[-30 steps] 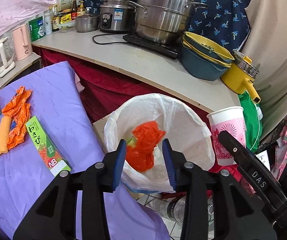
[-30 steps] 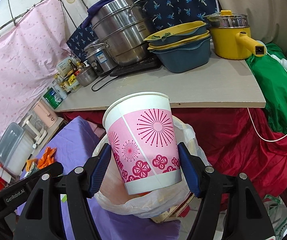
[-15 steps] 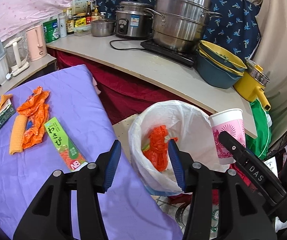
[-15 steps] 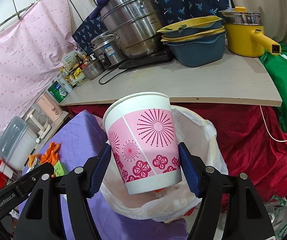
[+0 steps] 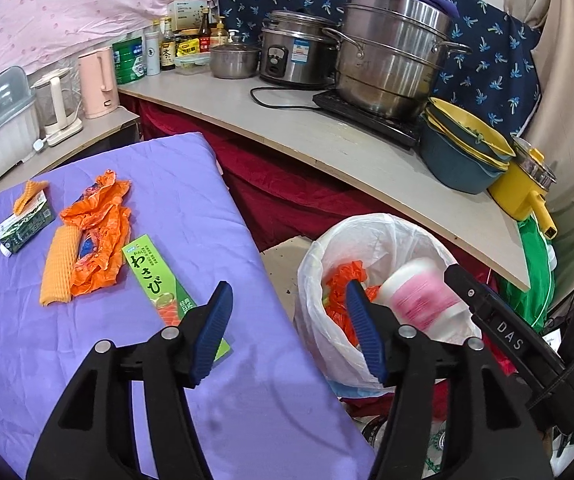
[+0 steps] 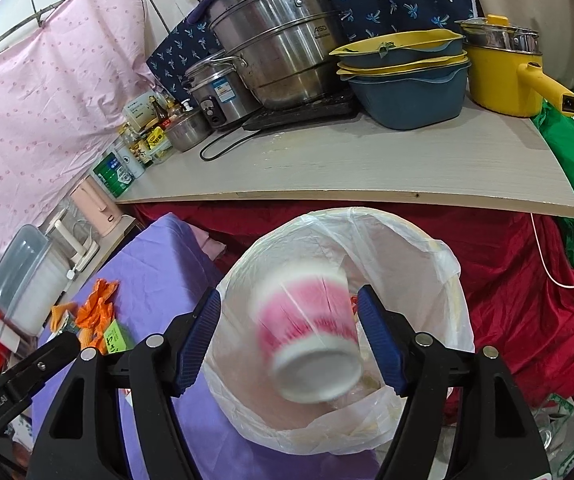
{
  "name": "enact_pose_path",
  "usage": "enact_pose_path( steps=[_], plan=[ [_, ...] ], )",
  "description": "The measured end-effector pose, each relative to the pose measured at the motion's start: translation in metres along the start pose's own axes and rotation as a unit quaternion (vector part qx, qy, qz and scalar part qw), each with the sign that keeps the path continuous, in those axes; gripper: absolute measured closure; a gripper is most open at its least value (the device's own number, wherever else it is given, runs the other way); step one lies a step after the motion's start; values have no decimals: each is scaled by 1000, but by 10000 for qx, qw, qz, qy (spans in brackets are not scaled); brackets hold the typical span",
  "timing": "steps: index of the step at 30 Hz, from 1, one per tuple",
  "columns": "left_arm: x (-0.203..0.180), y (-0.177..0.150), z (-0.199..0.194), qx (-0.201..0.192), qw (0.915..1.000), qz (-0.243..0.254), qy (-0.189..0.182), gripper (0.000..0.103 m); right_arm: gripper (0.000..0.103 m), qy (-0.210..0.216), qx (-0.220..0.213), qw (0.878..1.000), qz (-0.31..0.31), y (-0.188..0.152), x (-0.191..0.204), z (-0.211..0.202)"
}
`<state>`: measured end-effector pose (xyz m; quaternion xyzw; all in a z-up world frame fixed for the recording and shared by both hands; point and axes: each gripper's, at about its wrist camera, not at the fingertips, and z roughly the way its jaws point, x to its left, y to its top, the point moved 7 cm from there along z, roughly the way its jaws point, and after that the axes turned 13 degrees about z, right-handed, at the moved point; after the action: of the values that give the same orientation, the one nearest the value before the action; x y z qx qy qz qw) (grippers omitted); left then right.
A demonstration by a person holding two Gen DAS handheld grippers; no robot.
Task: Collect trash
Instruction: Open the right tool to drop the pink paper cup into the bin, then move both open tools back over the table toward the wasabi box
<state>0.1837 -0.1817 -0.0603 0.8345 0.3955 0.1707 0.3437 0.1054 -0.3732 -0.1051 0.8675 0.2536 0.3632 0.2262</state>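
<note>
My right gripper (image 6: 289, 300) hangs over the white trash bag (image 6: 351, 216), its jaws opening. The pink-and-white paper cup (image 6: 307, 332) is blurred, tipped bottom-first toward me, falling between the pads without touching them. In the left wrist view the cup (image 5: 423, 300) drops into the bag (image 5: 387, 224) beside crumpled orange plastic (image 5: 339, 292). My left gripper (image 5: 289, 292) is over the purple table's edge, jaws opening, nothing between them. On the purple table (image 5: 167, 184) lie a green wasabi box (image 5: 155, 280), an orange plastic bag (image 5: 99, 236), an orange foam net (image 5: 57, 268) and a small green carton (image 5: 27, 224).
Behind the bag runs a wooden counter (image 5: 327, 148) with a steel steamer pot (image 5: 391, 56), rice cooker (image 5: 295, 52), blue-and-yellow basins (image 5: 463, 156) and a yellow pot (image 5: 523, 188). A red cloth hangs under it. Kettles (image 5: 95, 76) stand far left.
The right jaws widened and the cup slipped out, tipping down into the bag. My left gripper swung left from over the bag toward the purple table, its jaws spreading.
</note>
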Motion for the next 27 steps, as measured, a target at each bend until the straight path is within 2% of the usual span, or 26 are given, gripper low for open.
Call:
enact_pose_path(
  steps=[11,15,18,27],
  plan=[
    [22,0,-8,-79,9997,-180,141,47,32,74,-9,10000,-34,-1,14,-4],
    [30,-2,-12,-101,9994,-257,203,43,32,175,4,9998,-124,-5,27,-11],
    [39,-4,-19,-170,9989,-318,305,37,32,272,40,9994,-213,-12,39,-15],
    [74,-19,-31,-161,9971,-553,501,36,32,495,259,9974,-458,-43,75,-18]
  ],
)
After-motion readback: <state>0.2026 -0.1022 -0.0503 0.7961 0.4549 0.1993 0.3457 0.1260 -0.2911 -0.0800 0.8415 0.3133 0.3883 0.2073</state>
